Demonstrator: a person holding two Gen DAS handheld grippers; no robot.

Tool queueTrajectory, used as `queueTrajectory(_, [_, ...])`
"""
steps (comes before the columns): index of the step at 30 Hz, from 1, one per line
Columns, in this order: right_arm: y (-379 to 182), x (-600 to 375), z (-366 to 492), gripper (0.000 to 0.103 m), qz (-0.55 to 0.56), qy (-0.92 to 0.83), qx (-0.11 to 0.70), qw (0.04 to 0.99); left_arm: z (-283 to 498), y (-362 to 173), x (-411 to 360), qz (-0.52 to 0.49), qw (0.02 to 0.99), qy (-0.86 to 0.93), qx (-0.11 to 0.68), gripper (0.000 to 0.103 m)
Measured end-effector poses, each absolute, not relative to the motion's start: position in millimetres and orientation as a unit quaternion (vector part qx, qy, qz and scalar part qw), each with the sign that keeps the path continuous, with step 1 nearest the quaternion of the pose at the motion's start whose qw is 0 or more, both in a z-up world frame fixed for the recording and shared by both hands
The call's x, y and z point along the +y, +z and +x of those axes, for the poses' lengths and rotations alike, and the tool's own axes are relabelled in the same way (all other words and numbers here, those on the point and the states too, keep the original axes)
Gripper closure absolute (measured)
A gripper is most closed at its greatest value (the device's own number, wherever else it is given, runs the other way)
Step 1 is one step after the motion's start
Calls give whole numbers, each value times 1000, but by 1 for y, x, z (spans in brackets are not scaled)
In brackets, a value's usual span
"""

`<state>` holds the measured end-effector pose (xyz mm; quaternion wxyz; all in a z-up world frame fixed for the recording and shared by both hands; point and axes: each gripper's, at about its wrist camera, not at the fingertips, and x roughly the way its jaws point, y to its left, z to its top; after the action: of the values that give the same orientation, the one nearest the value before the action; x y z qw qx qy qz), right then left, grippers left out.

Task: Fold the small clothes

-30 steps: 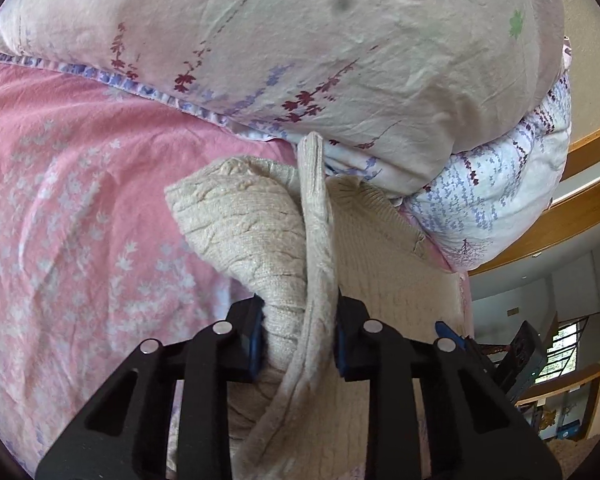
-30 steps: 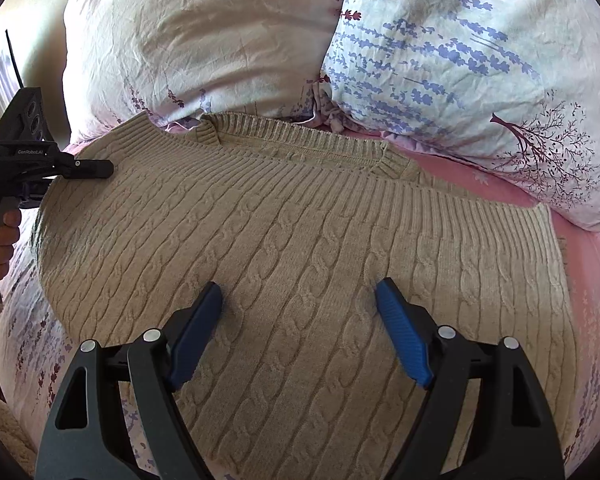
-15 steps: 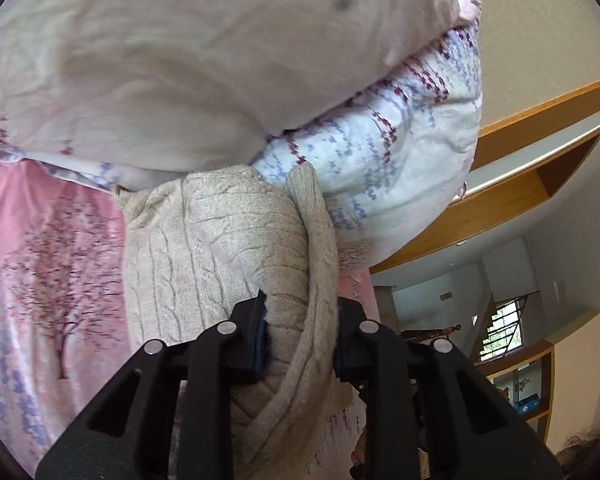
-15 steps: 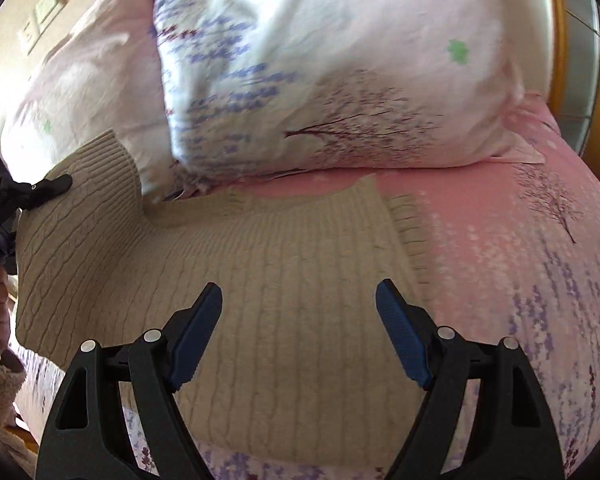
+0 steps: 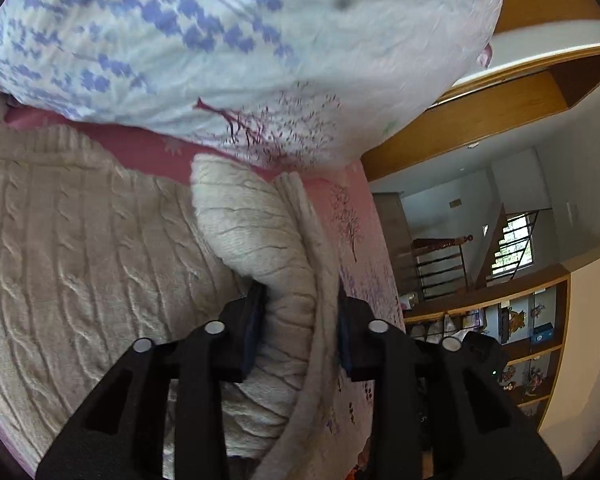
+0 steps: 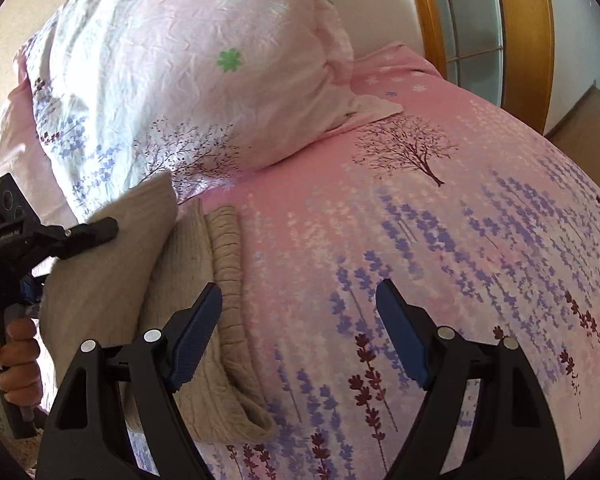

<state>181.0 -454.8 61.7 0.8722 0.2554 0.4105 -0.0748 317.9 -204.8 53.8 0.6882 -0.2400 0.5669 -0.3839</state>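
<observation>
We see the beige cable-knit sweater (image 5: 80, 280) lying on the pink floral bedsheet (image 6: 420, 240), filling the lower left of the left wrist view and the lower left of the right wrist view, just below the pillows (image 6: 180, 80). We judge it soft, thick and limp, fairly light, likely to sag and bunch when lifted; the ribbed hem or a doubled edge looks the best place to take hold. The left tongs (image 5: 300, 320) have a rolled bunch of knit between their pads and have just been opening, so we cannot tell whether they grip. The right tongs (image 6: 300, 320) stand wide apart with nothing between them, over the sheet beside the hem. A white label on the left tool, at the left edge of the right wrist view, is too small to read.
</observation>
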Motion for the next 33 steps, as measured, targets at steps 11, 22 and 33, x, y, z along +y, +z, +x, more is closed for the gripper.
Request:
queueTrajectory(11, [63, -483, 210, 25, 419, 48, 398, 815, 307, 96, -105, -254, 759, -341, 493, 24])
queueTrajectory(22, [54, -446, 259, 77, 413, 95, 469, 775, 280, 42, -47, -255, 757, -255, 545, 24])
queueTrajectory(33, [96, -431, 251, 94, 320, 58, 407, 854, 282, 29, -76, -212, 751, -288, 555, 24])
